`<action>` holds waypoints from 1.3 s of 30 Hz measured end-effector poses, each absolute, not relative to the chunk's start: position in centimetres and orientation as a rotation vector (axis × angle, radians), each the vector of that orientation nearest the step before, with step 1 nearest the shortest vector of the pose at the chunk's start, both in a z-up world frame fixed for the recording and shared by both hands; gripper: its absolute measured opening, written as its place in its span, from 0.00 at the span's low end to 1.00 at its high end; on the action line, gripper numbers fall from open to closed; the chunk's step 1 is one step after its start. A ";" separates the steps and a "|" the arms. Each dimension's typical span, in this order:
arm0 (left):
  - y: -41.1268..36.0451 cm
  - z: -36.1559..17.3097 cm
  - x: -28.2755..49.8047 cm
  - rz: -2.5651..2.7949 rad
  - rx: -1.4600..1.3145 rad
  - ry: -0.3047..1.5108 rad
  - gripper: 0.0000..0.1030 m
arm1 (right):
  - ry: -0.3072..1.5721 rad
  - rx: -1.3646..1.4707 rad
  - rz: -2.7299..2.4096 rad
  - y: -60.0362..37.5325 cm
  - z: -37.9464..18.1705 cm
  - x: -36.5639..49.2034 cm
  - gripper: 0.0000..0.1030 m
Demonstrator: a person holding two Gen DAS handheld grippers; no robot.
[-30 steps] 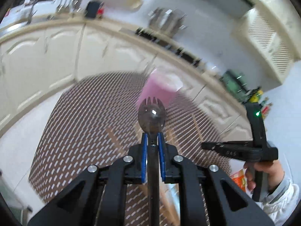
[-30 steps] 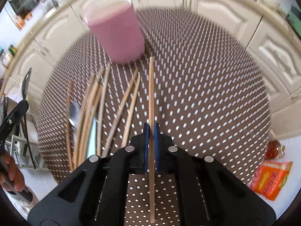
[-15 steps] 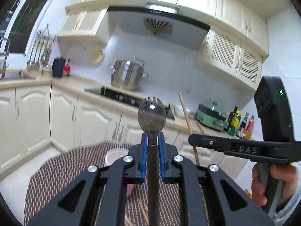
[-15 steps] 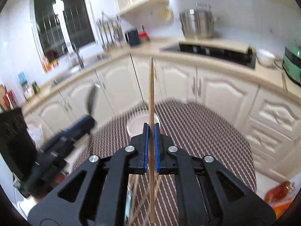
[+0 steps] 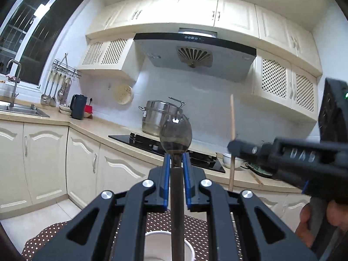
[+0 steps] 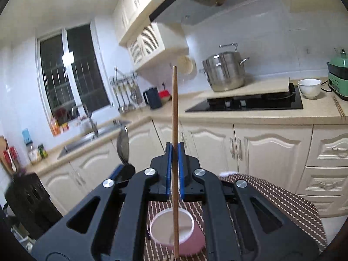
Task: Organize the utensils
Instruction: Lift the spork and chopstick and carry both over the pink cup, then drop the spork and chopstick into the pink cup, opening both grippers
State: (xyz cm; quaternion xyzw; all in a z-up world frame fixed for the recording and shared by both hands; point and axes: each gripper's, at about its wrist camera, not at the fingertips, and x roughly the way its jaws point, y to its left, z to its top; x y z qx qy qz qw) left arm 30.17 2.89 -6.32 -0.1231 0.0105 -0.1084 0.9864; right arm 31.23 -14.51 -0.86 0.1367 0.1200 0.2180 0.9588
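Cup (image 6: 171, 228) below both grippers — steel pot (image 5: 157, 117), kettle (image 5: 78, 106) behind

Black tool (image 5: 176, 163), blue pads (image 5: 166, 174), silver screws (image 5: 148, 183)

At lower centre a pink cup (image 6: 177, 235) with a white inside stands on a brown mat (image 6: 282, 198) dotted white. The chopstick (image 6: 175, 152) is tan; blue pads (image 6: 167, 169) line black fingers. Cream cabinets (image 6: 271, 152) fill the right.
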 end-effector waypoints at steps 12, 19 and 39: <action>4.0 -11.0 32.5 -0.222 -0.249 0.150 0.11 | 0.226 0.279 0.425 -13.0 -4.5 33.9 0.06; 4.6 -11.7 30.8 -0.229 -0.252 0.177 0.11 | 0.244 0.262 0.428 -13.3 -5.3 32.9 0.06; 4.7 -11.7 27.4 -0.224 -0.220 0.314 0.30 | 0.326 0.221 0.411 -12.4 -7.5 28.8 0.06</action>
